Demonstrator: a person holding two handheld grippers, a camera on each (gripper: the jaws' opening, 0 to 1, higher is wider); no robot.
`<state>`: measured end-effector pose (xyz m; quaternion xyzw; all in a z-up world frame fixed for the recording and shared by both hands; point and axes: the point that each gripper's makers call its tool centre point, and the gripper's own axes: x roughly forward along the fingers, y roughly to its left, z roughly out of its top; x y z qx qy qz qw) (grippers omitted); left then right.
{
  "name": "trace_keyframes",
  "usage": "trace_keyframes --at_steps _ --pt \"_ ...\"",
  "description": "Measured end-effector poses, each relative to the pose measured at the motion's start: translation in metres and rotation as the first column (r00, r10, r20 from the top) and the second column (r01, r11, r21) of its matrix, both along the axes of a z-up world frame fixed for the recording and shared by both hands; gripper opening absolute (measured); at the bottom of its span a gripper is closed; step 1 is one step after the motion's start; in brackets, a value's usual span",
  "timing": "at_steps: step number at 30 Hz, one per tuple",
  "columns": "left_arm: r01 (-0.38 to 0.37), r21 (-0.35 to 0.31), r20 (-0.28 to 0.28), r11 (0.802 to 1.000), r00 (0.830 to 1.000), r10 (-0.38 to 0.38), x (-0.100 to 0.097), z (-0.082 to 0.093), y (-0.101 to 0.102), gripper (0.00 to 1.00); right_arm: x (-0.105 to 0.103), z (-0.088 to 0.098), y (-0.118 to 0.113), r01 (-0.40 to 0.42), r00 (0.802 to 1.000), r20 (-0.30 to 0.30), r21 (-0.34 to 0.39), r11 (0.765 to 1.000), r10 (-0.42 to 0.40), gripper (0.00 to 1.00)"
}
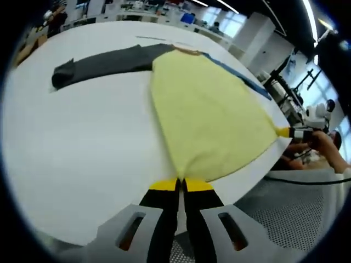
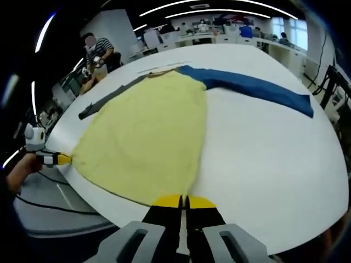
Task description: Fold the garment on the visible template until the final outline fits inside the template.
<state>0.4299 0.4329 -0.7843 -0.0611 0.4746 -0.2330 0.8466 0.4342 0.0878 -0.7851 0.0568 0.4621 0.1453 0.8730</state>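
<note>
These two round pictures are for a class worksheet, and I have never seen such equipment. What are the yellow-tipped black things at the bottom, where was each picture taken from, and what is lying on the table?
A person holds a hand tool with two jaws in each hand, and a camera rides on each tool. The left gripper and the right gripper have their jaws closed, each pinching a bottom corner of the garment, whose body is yellow. It lies spread on a white table. One sleeve is grey, the other blue. Each view also shows the other tool at the opposite corner.
</note>
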Motion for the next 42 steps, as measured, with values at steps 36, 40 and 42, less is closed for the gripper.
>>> trace_keyframes --at_steps 36,40,42 --pt "0.078 -0.081 0.316 0.994 0.947 -0.048 0.023 0.045 -0.016 0.66 0.032 0.04 -0.01 -0.009 0.974 0.226 0.122 0.992 -0.019 0.78" --pt "0.079 -0.082 0.339 0.994 0.94 -0.047 0.027 0.049 -0.016 0.73 0.04 0.048 -0.019 -0.026 0.964 0.265 0.098 0.995 -0.001 0.9" --pt "0.076 -0.087 0.35 0.993 0.936 -0.041 0.03 0.051 -0.016 0.77 0.046 0.052 -0.027 -0.016 0.961 0.277 0.095 0.995 -0.011 0.95"
